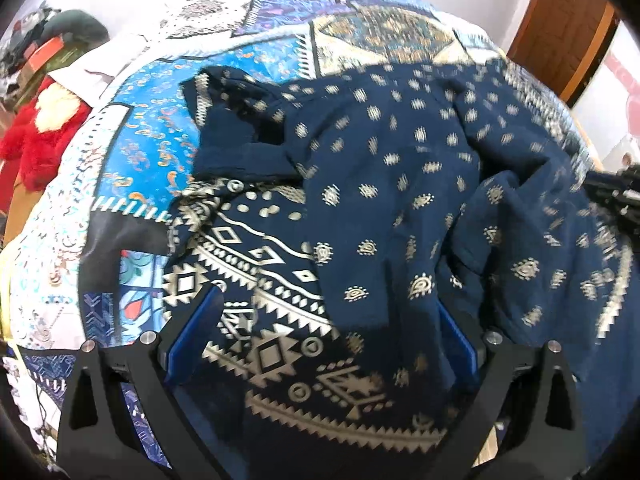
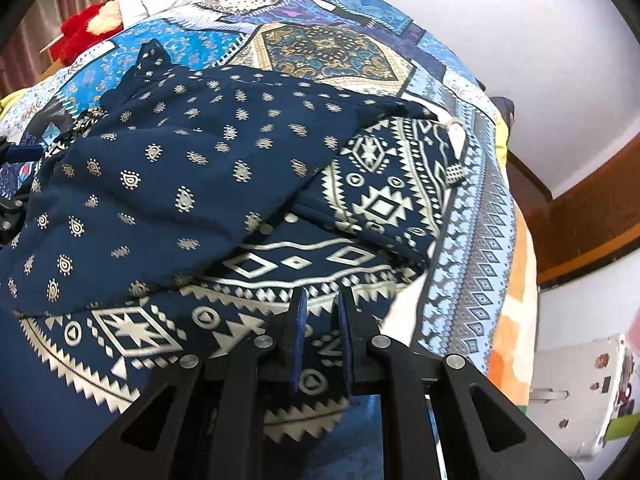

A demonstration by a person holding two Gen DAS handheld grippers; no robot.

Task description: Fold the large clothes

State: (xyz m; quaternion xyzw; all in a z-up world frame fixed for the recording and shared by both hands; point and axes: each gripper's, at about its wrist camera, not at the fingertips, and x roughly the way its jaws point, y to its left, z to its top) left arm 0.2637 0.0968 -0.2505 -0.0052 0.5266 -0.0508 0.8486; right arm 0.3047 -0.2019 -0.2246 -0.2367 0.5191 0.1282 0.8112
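A large navy garment [image 1: 400,168] with small silver motifs and a broad geometric silver border [image 1: 256,272] lies crumpled on the bed. My left gripper [image 1: 326,332] stands wide open just over the border. Cloth lies between its blue pads [image 1: 196,332], but they do not press on it. In the right wrist view the same garment [image 2: 168,184] spreads to the left. My right gripper [image 2: 322,320] is shut on a fold of the patterned border [image 2: 320,344] near the bed's right side. Its black frame shows at the right edge of the left wrist view.
A blue patchwork bedspread [image 1: 160,128] covers the bed. A red and white plush toy [image 1: 40,132] and piled items lie at the far left. A brown wooden door [image 1: 560,20] stands at the back right. A white appliance [image 2: 576,392] sits on the floor beyond the bed's right edge [image 2: 516,280].
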